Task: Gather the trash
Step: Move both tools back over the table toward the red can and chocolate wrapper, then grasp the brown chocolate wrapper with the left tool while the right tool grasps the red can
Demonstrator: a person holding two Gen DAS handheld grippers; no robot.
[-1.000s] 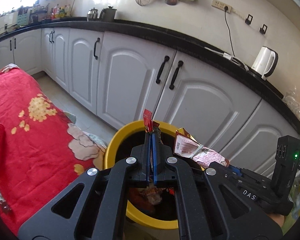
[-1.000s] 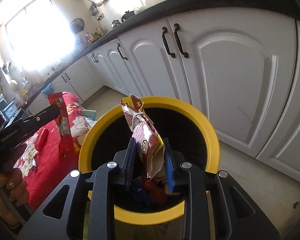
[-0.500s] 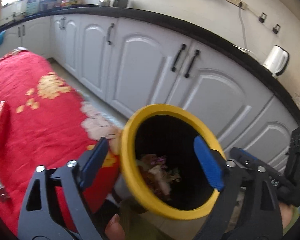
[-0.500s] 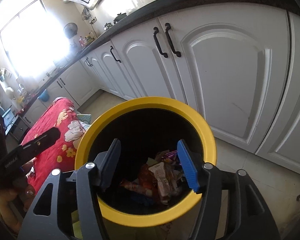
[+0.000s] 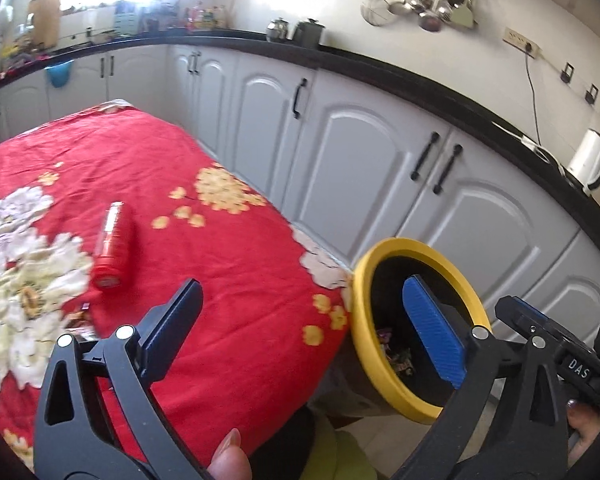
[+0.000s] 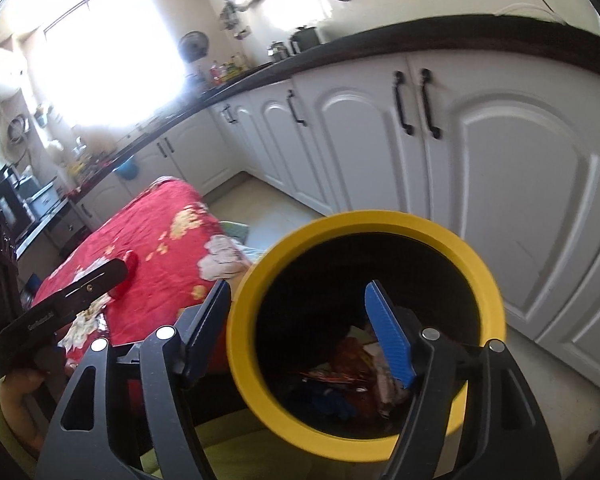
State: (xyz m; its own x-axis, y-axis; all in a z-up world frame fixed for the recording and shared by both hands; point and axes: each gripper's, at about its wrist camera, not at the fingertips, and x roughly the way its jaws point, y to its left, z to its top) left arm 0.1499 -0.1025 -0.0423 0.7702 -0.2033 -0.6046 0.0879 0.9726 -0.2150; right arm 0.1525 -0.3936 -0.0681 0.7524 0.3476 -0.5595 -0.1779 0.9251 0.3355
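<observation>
A yellow-rimmed bin [image 5: 404,392] [image 6: 496,304] stands on the floor between the table and the cabinets, with several wrappers [image 6: 340,376] lying inside. My left gripper [image 5: 304,328] hangs over the table's corner, its jaws opening wide with nothing between them. My right gripper [image 6: 300,320] is above the bin's left rim, jaws also opening and empty. A red tube-like packet [image 5: 110,248] lies on the red flowered tablecloth [image 5: 220,264], up and left of the left gripper. The same packet [image 6: 128,276] shows partly behind the left gripper's body in the right wrist view.
White cabinets with black handles [image 5: 432,160] run close behind the bin under a black counter [image 5: 380,64]. A white kettle [image 5: 590,164] stands on the counter at right. Small scraps [image 5: 80,320] lie on the cloth near the left finger. A thumb [image 5: 228,456] shows below.
Both grippers let go of their wrappers, which fell into the bin, and opened. The left gripper swung left over the table; the right one pulled back and rose a little.
</observation>
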